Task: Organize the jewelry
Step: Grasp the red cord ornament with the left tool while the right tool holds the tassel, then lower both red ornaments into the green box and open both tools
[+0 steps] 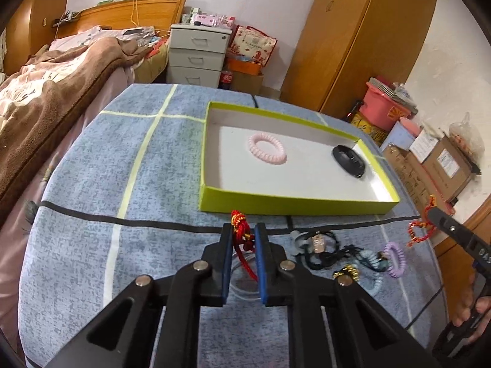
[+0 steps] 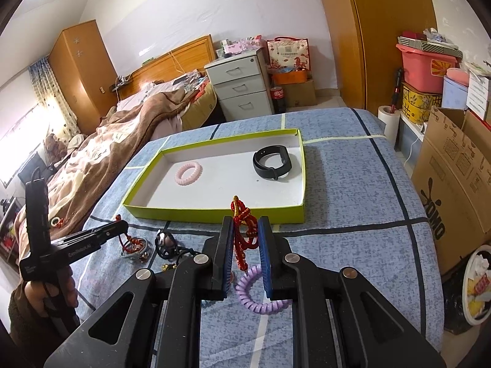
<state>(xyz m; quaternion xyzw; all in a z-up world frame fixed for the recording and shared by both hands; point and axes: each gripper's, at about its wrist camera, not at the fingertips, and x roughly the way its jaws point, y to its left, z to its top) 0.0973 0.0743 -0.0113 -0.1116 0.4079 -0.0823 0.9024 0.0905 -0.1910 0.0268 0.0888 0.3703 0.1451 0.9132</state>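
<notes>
Left hand-held gripper point(image 1: 243, 236): jaws closed on a red braided cord bracelet point(image 1: 241, 230), gold-beaded knot sticking out past the tips, cord tail hanging down between the pads over a clear glass bangle point(image 1: 242, 285) lying on the bench point(image 1: 92, 184).

Right hand-held gripper point(image 2: 245, 233): also clamping a red beaded cord bracelet point(image 2: 244, 230), a loop poking out ahead of the tips, the rest dangling between the pads. A lilac spiral hair tie point(image 2: 254, 294) is lying on the cloth right under its jaws, not gripped.

Green-rimmed box lid point(image 2: 214, 211) is sitting just ahead of both grippers, white floor up. Inside it: pink spiral hair tie point(image 2: 189, 173) on the left part, black fitness band point(image 2: 273, 162) on the right part near the far corner, the two well apart.

Loose pile is lying between the two grippers, near side of the lid: black elastic hair ties point(image 1: 322, 251), a pale blue spiral tie point(image 1: 373, 263), a gold-beaded piece point(image 1: 346, 271).

A hand point(image 2: 58, 288) is wrapping the left gripper's handle at the right camera's lower left.
</notes>
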